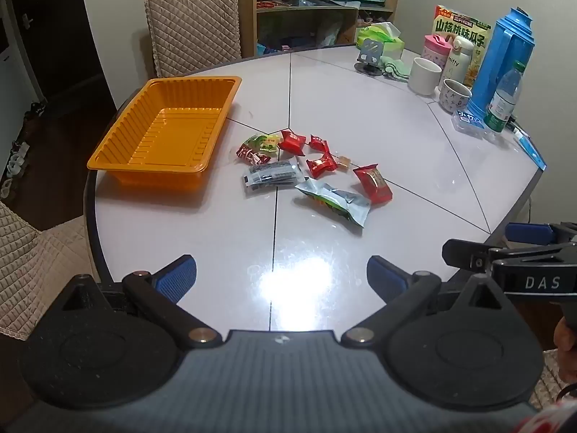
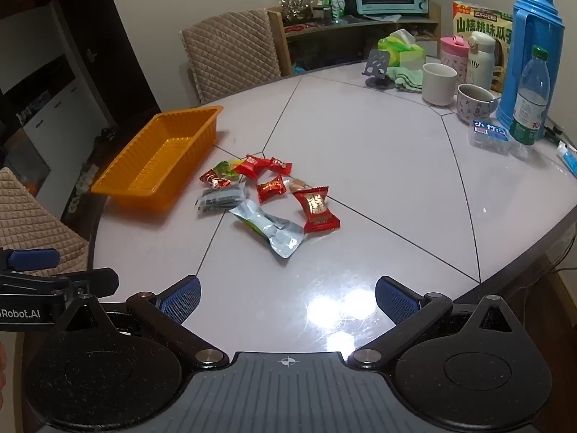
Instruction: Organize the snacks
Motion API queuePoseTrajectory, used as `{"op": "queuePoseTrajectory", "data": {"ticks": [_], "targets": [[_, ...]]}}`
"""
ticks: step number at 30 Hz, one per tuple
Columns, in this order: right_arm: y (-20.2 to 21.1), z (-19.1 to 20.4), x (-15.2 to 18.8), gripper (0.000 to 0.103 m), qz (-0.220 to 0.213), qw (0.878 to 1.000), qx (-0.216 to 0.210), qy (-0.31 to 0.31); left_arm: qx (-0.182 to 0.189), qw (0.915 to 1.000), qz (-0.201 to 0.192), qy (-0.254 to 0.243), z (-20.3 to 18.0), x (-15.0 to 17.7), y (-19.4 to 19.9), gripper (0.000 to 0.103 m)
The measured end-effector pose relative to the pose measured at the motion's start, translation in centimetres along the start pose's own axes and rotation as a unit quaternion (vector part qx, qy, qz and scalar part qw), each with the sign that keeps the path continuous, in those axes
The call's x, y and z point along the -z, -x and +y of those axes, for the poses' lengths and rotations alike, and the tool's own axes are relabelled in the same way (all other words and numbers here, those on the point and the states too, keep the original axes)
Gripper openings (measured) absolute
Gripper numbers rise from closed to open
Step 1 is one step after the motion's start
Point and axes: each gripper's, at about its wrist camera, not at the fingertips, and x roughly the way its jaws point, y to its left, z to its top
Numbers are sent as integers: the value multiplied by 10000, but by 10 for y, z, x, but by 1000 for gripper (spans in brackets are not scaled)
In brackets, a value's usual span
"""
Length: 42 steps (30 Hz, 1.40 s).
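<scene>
An empty orange plastic tray (image 1: 119,151) (image 2: 119,184) sits at the table's left edge. Right of it lies a heap of several snack packets: red candy wrappers (image 1: 292,142) (image 2: 252,166), a large red packet (image 1: 373,183) (image 2: 316,205), a silver pouch (image 1: 333,200) (image 2: 268,229), a dark clear-wrapped pack (image 1: 272,175) (image 2: 220,196) and a green packet (image 1: 261,142) (image 2: 225,169). My left gripper (image 1: 281,276) hangs open over the near table, well short of the snacks, nothing between its blue pads. My right gripper (image 2: 288,297) is also open and empty, to the left one's right.
Along the table's far right stand a blue thermos (image 1: 505,57), a water bottle (image 1: 505,97), mugs (image 1: 424,75), a pink cup, a seed bag (image 1: 458,25), a tissue pack (image 1: 382,36) and a small clear box (image 1: 468,122). Quilted chairs (image 1: 194,25) stand behind and left.
</scene>
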Motion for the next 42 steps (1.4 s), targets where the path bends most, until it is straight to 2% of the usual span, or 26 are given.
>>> {"op": "queuePoseTrajectory", "data": {"ticks": [42], "targets": [[-2, 8, -4, 103, 12, 9999, 7, -114, 133, 9999, 27, -58, 6, -7, -2, 101]]}}
